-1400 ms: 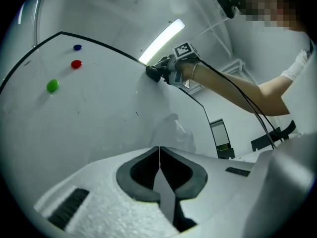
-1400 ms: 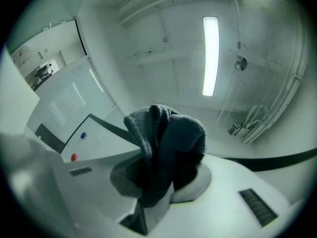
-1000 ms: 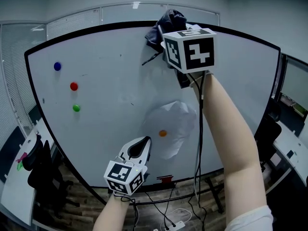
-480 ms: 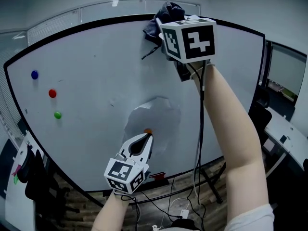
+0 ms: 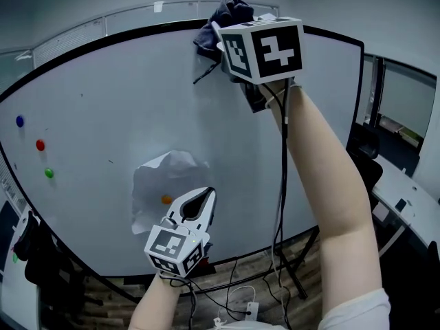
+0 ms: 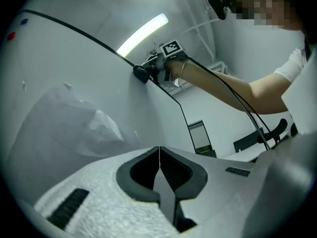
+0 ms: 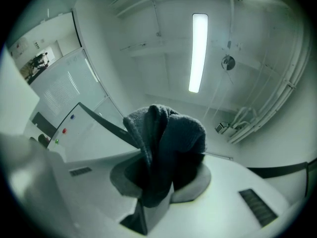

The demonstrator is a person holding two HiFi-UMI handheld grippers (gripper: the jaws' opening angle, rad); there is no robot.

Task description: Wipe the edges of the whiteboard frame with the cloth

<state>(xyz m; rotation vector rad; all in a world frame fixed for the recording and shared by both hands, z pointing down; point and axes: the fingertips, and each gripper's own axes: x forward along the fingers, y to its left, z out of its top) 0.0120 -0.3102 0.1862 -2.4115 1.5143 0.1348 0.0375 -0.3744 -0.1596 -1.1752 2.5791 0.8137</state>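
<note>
- Wiping top edge of whiteboard frame (image 5: 361,88) with dark cloth (image 7: 166,143) clamped in right gripper (image 7: 161,182).
- Advise firm contact, steady strokes.
- Noted left gripper (image 6: 159,152) closed, empty.

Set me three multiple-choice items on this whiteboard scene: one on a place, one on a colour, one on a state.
1. Where is the cloth? A) at the whiteboard's top edge B) on the floor C) at its bottom edge
2. What colour is the magnet on the paper sheet? A) blue B) orange C) green
3. How is the left gripper? A) wide open B) shut on the cloth C) shut, empty

A: it is bunched against the top edge. B: it shows orange. C: the jaws meet with nothing between.
</note>
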